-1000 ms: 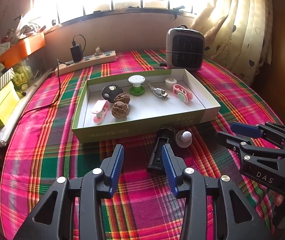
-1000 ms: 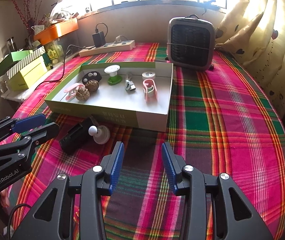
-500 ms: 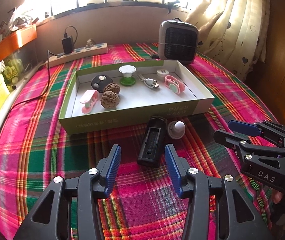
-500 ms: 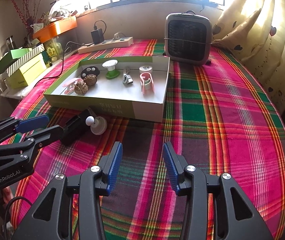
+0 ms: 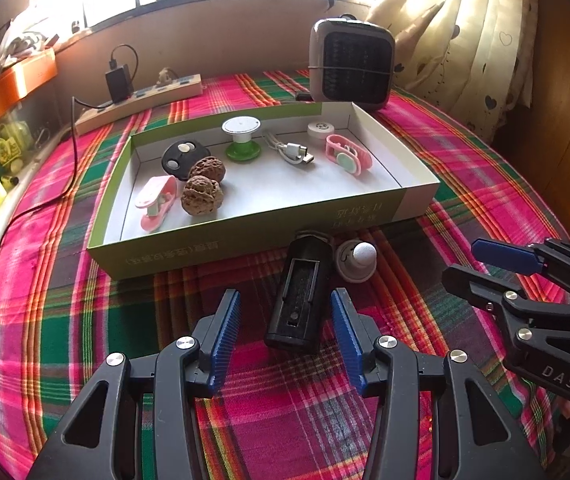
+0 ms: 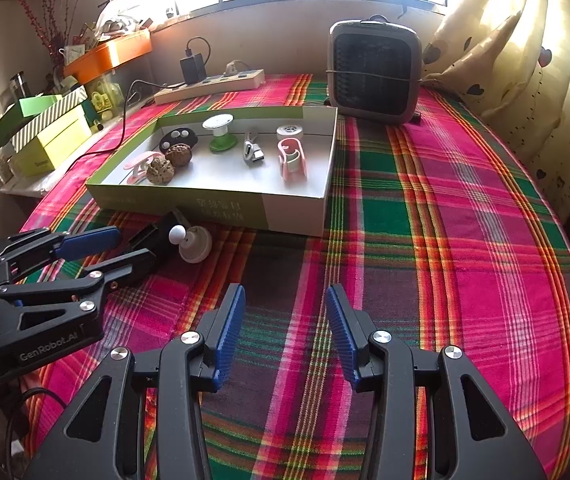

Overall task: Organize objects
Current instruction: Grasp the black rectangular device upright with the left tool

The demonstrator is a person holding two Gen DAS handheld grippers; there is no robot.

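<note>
A black oblong device (image 5: 299, 296) lies on the plaid cloth in front of the green-and-white box (image 5: 245, 240). My left gripper (image 5: 285, 293) is open and straddles the device's near end, with neither pad touching it. A white knobbed disc (image 5: 356, 260) rests just right of the device, against the box. Inside the box are two walnuts (image 5: 201, 196), a pink clip (image 5: 155, 200), a black key fob (image 5: 179, 154), a green spool (image 5: 242, 138), a USB cable (image 5: 291, 152) and a pink winder (image 5: 348, 156). My right gripper (image 6: 285, 290) hovers open over bare cloth, holding nothing.
A small heater (image 5: 351, 66) stands behind the box. A power strip (image 5: 141, 100) with a plugged charger lies at the back left. Yellow-green boxes (image 6: 51, 140) sit off the table's left edge. Curtains (image 6: 525, 80) hang along the right. Open cloth spreads right of the box.
My left gripper has come forward and down, its jaws wider, so the black device now lies between its fingers. The right gripper has stayed put.
</note>
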